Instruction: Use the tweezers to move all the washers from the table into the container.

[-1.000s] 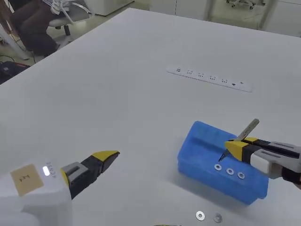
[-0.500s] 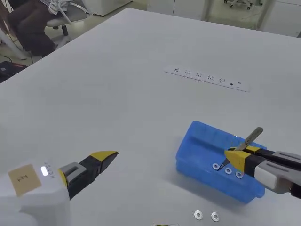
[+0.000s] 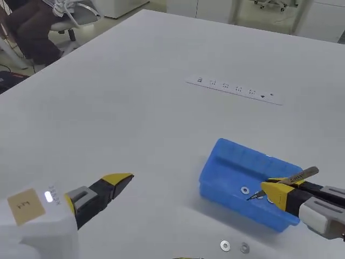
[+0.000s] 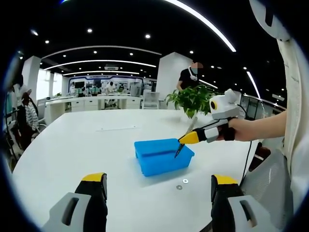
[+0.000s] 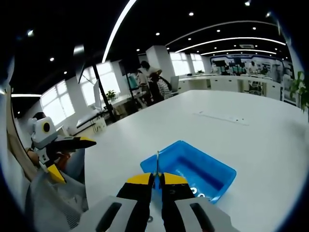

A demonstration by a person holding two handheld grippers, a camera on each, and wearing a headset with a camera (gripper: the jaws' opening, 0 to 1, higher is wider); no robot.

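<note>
The blue container stands near the table's right front, with a washer on its floor. My right gripper hovers over its near right part, shut on the thin metal tweezers, whose tip points down at the container floor. Two washers lie on the table in front of the container. My left gripper hangs open at the lower left, well away from the container. In the right gripper view the tweezers stick out between the closed jaws over the container. Both table washers show in the left gripper view.
A white power strip lies farther back on the white table. Office chairs and a seated person are beyond the table's far left edge. A potted plant stands behind the table.
My right gripper has drawn back toward the container's near right side with the tweezers, which now lie flatter. Two of the washers inside are now hidden behind it. The left gripper has stayed put.
</note>
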